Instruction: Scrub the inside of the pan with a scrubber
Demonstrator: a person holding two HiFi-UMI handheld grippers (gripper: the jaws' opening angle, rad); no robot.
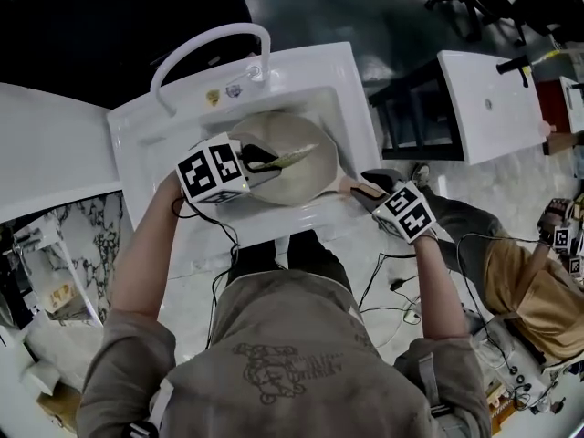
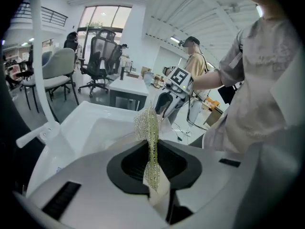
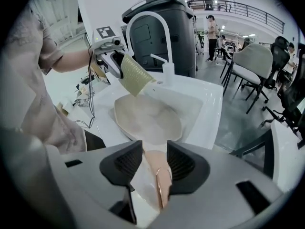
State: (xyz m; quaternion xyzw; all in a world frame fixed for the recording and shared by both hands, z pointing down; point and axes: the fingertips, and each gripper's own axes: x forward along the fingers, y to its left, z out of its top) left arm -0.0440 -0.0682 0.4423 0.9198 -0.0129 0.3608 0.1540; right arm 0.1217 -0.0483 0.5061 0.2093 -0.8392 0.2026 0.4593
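Observation:
A cream pan (image 1: 306, 185) lies tilted in the basin of a white sink (image 1: 338, 80). My right gripper (image 1: 365, 190) is shut on its pinkish handle (image 1: 351, 188) at the sink's right front corner. In the right gripper view the handle (image 3: 157, 168) runs between the jaws toward the pan (image 3: 147, 118). My left gripper (image 1: 260, 161) hangs above the pan, shut on a yellow-green mesh scrubber (image 1: 292, 158). The left gripper view shows the scrubber (image 2: 148, 132) edge-on, sticking up from between the jaws. The scrubber (image 3: 135, 75) is clear of the pan's surface.
A curved white faucet (image 1: 210, 39) arches over the back of the sink. A second white sink unit (image 1: 484, 99) stands to the right, with a seated person (image 1: 529, 272) and loose cables (image 1: 392, 281) on the floor. A black bin (image 3: 162, 27) stands behind the sink.

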